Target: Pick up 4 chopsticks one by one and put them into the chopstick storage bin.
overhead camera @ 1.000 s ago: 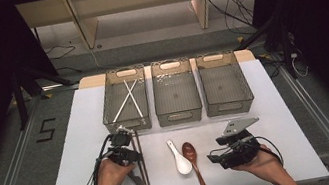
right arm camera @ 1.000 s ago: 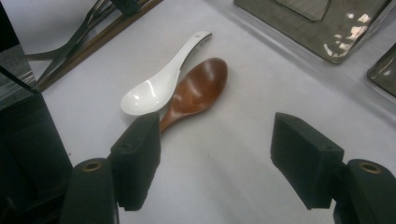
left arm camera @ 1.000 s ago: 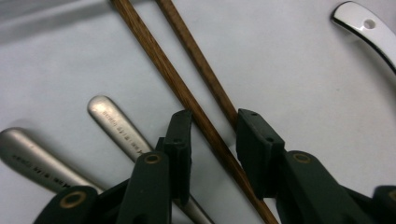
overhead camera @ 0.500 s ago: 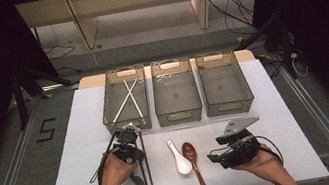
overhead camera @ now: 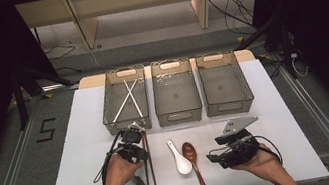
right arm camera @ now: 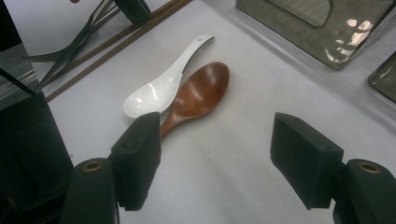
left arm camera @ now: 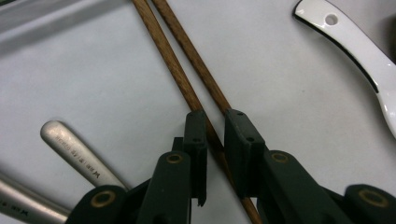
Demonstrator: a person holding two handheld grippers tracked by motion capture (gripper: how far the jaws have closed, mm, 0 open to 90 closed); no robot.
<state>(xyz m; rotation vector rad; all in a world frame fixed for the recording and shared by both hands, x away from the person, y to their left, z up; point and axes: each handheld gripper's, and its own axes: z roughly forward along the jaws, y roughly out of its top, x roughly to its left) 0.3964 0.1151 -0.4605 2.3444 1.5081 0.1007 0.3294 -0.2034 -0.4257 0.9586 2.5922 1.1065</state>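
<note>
As the left gripper came down over the pair of long brown wooden chopsticks on the white tabletop, its jaws had just been closing around them — apparently not yet pinching; pickup looked imminent. The right gripper rested wide open — empty.

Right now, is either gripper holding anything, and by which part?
The left gripper, its fingers just closing, straddles the brown chopsticks partway along their shafts; whether the grip is firm can't be told. The right gripper is open and holds nothing.
</note>
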